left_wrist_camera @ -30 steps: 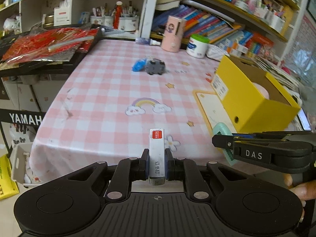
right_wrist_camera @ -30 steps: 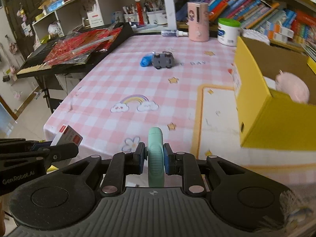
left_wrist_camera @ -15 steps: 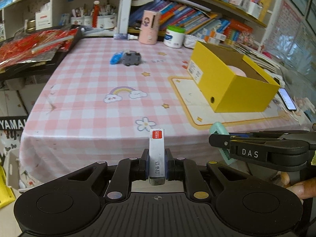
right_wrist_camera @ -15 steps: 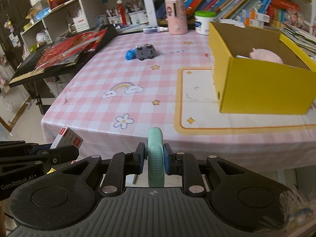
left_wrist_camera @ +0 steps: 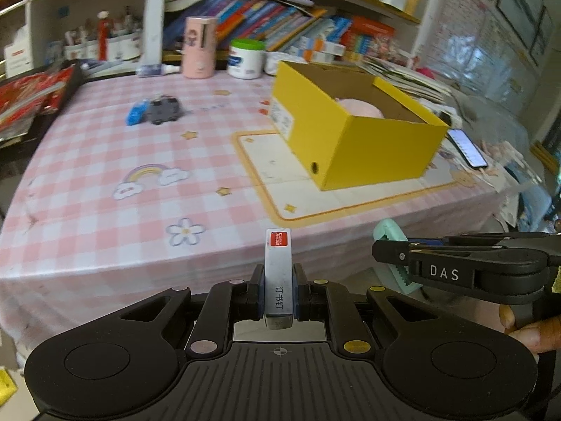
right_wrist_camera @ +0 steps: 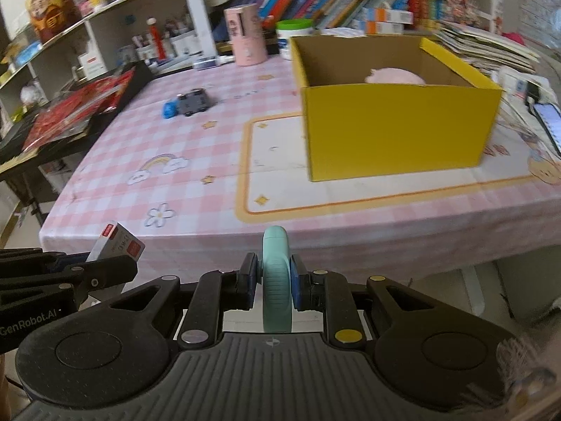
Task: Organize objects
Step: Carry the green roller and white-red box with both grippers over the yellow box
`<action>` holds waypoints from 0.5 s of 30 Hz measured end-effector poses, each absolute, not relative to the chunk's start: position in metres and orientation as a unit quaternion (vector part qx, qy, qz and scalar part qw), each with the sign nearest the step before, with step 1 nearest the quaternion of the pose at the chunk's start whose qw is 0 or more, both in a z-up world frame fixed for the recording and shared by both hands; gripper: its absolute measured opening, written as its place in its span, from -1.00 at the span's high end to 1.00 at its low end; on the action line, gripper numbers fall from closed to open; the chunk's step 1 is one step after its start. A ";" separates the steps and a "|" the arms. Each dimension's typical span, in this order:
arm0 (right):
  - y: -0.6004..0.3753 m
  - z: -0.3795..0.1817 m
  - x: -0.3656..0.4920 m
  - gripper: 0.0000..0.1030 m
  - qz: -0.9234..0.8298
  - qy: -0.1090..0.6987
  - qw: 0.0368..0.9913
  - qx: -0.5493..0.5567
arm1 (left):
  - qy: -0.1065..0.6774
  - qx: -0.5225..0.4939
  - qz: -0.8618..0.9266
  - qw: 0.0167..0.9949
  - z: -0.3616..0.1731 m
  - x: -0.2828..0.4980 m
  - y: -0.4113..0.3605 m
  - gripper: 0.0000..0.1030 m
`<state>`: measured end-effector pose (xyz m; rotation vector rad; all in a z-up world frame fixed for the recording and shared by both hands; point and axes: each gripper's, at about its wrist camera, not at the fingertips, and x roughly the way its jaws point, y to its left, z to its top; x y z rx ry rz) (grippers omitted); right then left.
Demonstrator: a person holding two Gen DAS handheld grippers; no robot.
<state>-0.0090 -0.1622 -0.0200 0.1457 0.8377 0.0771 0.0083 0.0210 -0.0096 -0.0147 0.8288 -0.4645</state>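
Note:
My left gripper (left_wrist_camera: 278,293) is shut on a small white staple box (left_wrist_camera: 278,273) with a red label, held off the table's near edge. My right gripper (right_wrist_camera: 276,286) is shut on a mint-green tape dispenser (right_wrist_camera: 277,280), also in front of the table. Each gripper shows in the other's view: the right gripper (left_wrist_camera: 396,259) with the mint piece, the left gripper (right_wrist_camera: 101,266) with the staple box (right_wrist_camera: 117,245). An open yellow cardboard box (right_wrist_camera: 399,119) stands on the pink checked tablecloth (right_wrist_camera: 182,133), with a pink soft thing (right_wrist_camera: 394,77) inside. A blue and grey toy car (right_wrist_camera: 189,103) lies further back.
A pink cylinder (right_wrist_camera: 245,35) and a white jar with a green lid (right_wrist_camera: 292,33) stand at the table's back, before shelves of books. A black keyboard under red wrapping (right_wrist_camera: 77,112) flanks the left. A phone (right_wrist_camera: 548,122) lies to the right. A hand (left_wrist_camera: 529,329) holds the right gripper.
Both grippers have swung to the right along the table's near edge, so the yellow box has come toward the middle of each view. Both grips are unchanged.

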 end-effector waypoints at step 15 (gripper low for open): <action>-0.220 -0.020 -0.016 0.65 -0.022 0.404 0.909 0.102 | 0.400 0.020 -0.276 0.874 -0.008 0.023 -0.038 0.75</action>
